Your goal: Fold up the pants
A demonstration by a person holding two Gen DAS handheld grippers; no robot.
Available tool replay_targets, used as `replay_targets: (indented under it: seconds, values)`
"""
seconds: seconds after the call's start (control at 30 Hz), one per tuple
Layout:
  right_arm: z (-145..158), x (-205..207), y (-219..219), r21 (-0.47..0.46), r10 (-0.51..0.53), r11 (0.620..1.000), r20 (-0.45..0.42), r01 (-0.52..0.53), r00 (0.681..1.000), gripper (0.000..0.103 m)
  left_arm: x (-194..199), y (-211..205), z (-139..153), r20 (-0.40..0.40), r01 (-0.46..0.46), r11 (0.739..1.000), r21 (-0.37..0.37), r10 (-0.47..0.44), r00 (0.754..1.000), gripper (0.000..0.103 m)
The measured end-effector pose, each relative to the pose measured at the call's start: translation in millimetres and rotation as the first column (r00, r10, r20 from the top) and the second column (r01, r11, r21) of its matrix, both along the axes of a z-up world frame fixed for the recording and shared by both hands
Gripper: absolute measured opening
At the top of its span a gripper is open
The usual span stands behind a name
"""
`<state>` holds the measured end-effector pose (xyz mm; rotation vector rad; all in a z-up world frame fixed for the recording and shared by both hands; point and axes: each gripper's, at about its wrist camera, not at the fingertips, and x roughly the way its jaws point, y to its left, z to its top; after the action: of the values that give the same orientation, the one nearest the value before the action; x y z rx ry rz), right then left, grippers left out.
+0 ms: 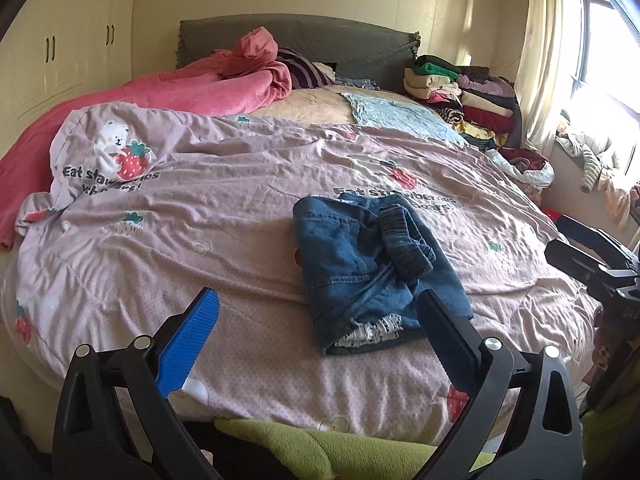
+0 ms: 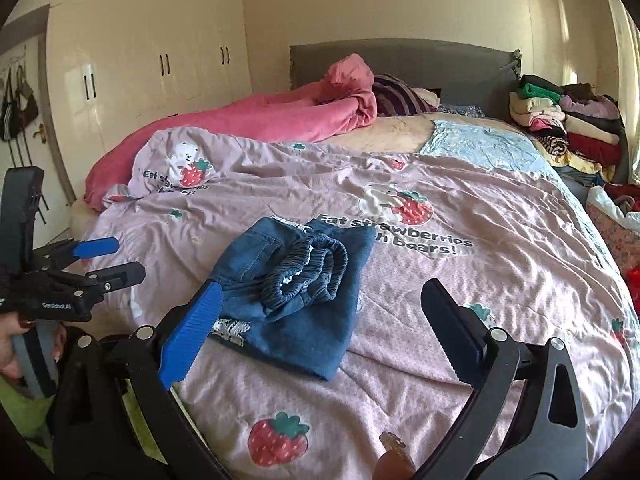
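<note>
Hovering with both grippers spread empty, we had the pants (image 1: pixel 372 264) just ahead of the left gripper (image 1: pixel 316 332), nearer than the right gripper (image 2: pixel 320 328).

Pants: I see blue denim pants (image 2: pixel 288 292) folded on the pink quilt (image 2: pixel 480 280).
Right gripper (image 2: pixel 316 316): my jaws spread wide, empty.
Left gripper (image 2: pixel 116 258): parted, left of the pants.

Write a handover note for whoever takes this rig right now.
Left gripper: open, empty, hovering at the near edge of the pants.
Right gripper: open, empty, also facing them.
Pants: blue denim, folded into a compact bundle on the pink quilt, elastic waistband bunched on top.
Done: the folds appear made.
Left: probably flatten the waistband and tidy the bundle.
</note>
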<state>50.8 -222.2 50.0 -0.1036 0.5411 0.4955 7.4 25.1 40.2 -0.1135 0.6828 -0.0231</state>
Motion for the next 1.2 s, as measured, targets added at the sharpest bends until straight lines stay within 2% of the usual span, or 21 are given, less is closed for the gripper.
replay_targets:
  seconds: [0.5, 1.2]
  values:
    - [-13, -12, -13, -0.013, -0.042, 0.999, -0.034, 0.042, 0.999, 0.094, -13, -2, -10, -0.040, -0.017, 1.000, 0.000, 0.017, 0.999, 0.099]
    - [-54, -17, -13, -0.052, -0.073, 0.996, -0.134, 0.066, 0.988, 0.094, -10, -14, -42, -0.119, -0.017, 1.000, 0.022, 0.020, 0.993, 0.099]
